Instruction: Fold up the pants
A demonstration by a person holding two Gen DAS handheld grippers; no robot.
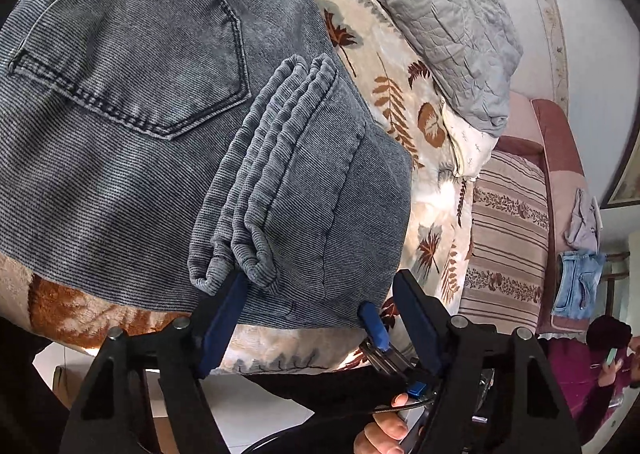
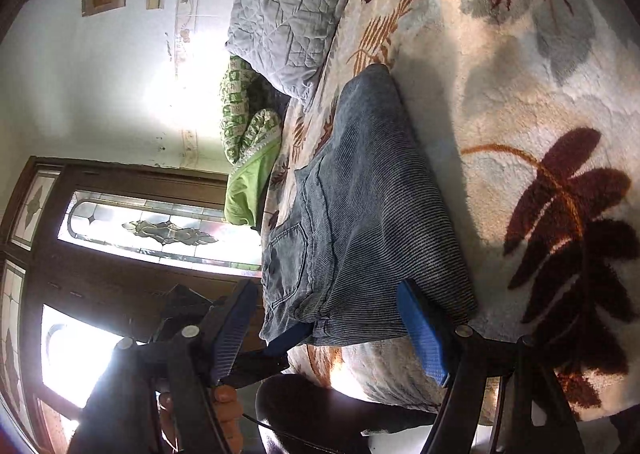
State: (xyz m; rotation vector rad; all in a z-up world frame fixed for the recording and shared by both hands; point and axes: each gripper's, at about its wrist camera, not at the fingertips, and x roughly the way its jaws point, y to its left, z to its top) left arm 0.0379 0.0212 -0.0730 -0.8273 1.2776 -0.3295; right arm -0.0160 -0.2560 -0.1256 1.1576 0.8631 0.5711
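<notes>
Grey-blue ribbed jeans (image 1: 140, 133) lie folded on the leaf-patterned blanket (image 1: 400, 101), back pocket up, with the leg hems (image 1: 256, 189) stacked on top. My left gripper (image 1: 320, 294) is open at the near edge of the fold, its fingers apart and the cloth resting between them. In the right wrist view the folded jeans (image 2: 360, 213) lie on the blanket (image 2: 520, 93). My right gripper (image 2: 328, 306) is open at the near end of the jeans. The other gripper's blue finger (image 2: 288, 338) shows under that edge.
A grey quilted duvet (image 1: 432, 13) lies at the far side of the bed. A striped pillow (image 1: 508, 238) and light blue denim (image 1: 576, 282) lie to the right. A green patterned cloth (image 2: 248, 141) lies by the wall. A person (image 1: 600, 366) sits beyond the bed.
</notes>
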